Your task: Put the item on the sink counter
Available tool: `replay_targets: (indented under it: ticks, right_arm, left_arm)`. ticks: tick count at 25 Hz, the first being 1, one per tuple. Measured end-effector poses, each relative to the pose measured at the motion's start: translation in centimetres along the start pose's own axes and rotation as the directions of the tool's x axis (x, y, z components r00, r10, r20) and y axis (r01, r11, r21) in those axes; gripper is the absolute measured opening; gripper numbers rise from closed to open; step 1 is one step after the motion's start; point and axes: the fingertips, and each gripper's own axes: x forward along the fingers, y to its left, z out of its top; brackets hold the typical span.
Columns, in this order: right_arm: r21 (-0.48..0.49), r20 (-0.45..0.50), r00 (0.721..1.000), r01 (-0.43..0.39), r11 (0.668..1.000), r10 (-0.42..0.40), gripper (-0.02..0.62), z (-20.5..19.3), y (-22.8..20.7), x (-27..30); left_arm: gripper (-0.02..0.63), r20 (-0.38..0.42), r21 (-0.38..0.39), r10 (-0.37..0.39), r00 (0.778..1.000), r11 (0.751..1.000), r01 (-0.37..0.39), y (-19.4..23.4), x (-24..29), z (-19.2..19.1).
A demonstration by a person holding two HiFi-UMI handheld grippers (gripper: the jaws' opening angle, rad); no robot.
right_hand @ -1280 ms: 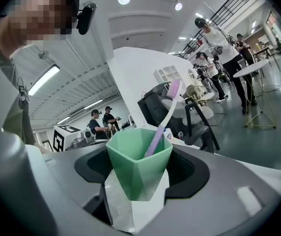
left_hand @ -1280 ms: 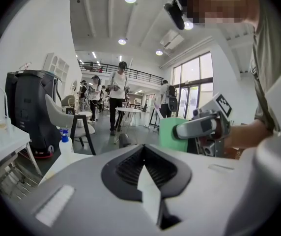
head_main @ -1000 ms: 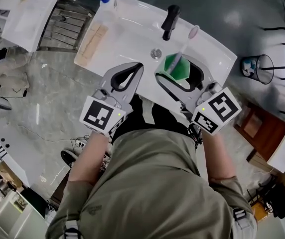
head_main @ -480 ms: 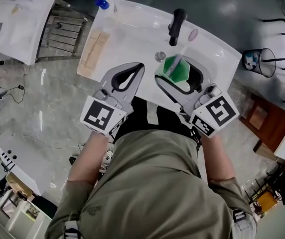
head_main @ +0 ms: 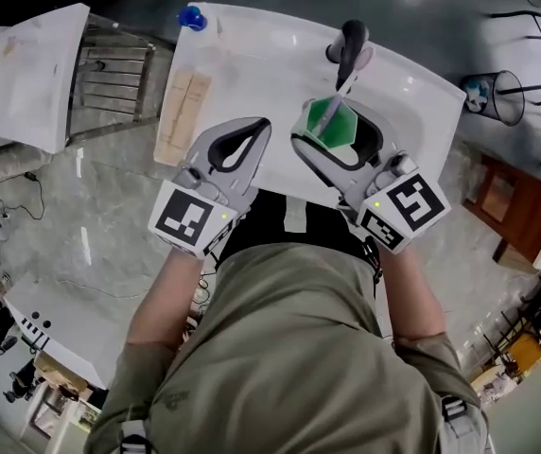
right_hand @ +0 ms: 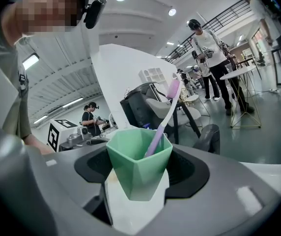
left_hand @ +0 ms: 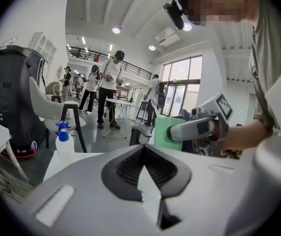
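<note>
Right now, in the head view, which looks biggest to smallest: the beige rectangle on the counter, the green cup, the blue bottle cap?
1. flat beige rectangular piece
2. green faceted plastic cup, probably nearer the camera, so its rank against the first is less sure
3. round blue bottle cap, clearly smallest

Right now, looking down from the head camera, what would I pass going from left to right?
metal rack → blue-capped bottle → left gripper → green cup → wire wastebasket

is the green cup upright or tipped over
Upright: the cup's mouth faces up with the toothbrush leaning inside it, and the right claw grips its sides.
</note>
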Motion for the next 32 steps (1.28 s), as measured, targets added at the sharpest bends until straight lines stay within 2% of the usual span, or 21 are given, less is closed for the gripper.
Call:
replay_targets:
  ticks: [5,10,17,32]
  right_arm:
    - [-0.018,-0.004,0.999,0.051,0.999,-0.051,0.319,-0.6,-0.9,4.3]
    - [-0.035,0.023,0.993,0.114,0.993,-0.113,0.319,-1.1,-1.4,4.7]
    - [-0.047,0.013,0.985,0.172,0.984,-0.172,0.319,-2.5,-2.4,7.1]
    - [-0.134,0.013,0.952,0.304,0.943,-0.305,0.319,-4.1,-5.2,11.8]
  left_arm:
    - [0.006,-0.013,-0.004,-0.029,0.999,1.0,0.029,3.3,-0.2,-0.8]
    - [0.006,-0.026,0.001,-0.047,0.999,0.999,0.047,3.0,-0.9,-0.7]
    - [0.006,-0.044,0.0,-0.06,0.997,0.998,0.06,4.4,-2.1,-1.2]
    - [0.006,-0.078,-0.035,-0.073,0.994,0.997,0.07,7.7,-2.4,-2.7]
